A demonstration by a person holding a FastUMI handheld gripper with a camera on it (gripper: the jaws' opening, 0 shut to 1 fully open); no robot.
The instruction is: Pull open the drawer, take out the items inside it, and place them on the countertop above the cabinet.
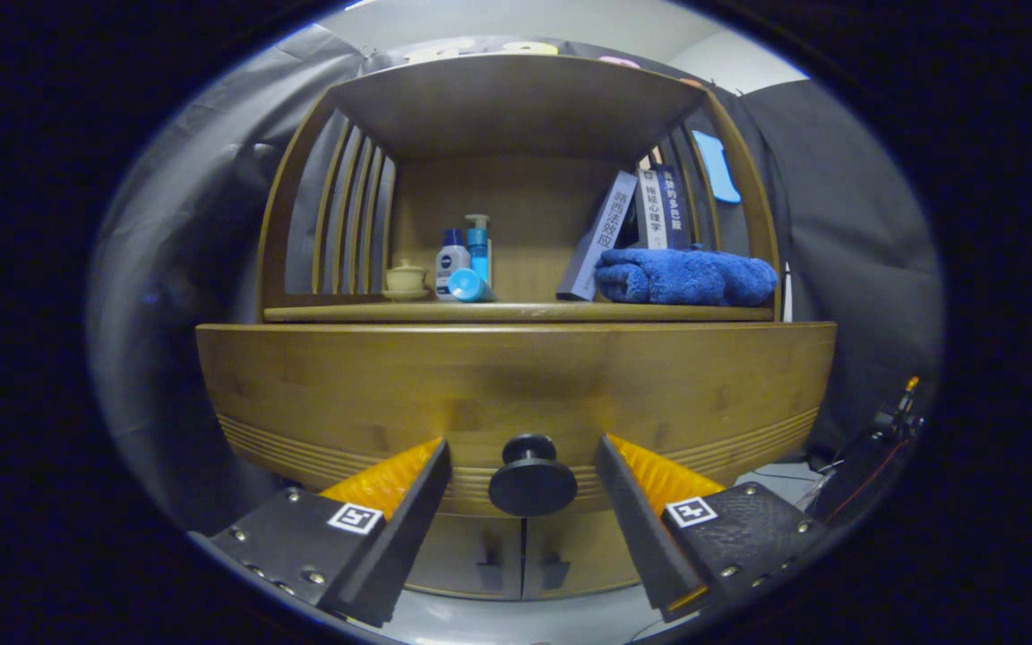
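Gripper view: the hand-held gripper point(523, 466) stands wide open, its fingers flanking without touching the round black knob point(532, 482) of the closed wooden drawer point(516, 385).

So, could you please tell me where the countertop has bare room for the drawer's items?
The bare patch is mid-shelf, between the lying blue tube and the leaning book. It is crowded left by the bottles and cup, right by the blue towel. The open claw straddles the drawer knob.

Dim, even light, seemingly from overhead, leaves the shelf niche point(516, 224) beyond the fingers shadowed. Fisheye bowing bends the drawer front point(516, 385); the knob point(532, 479) reads slightly soft.
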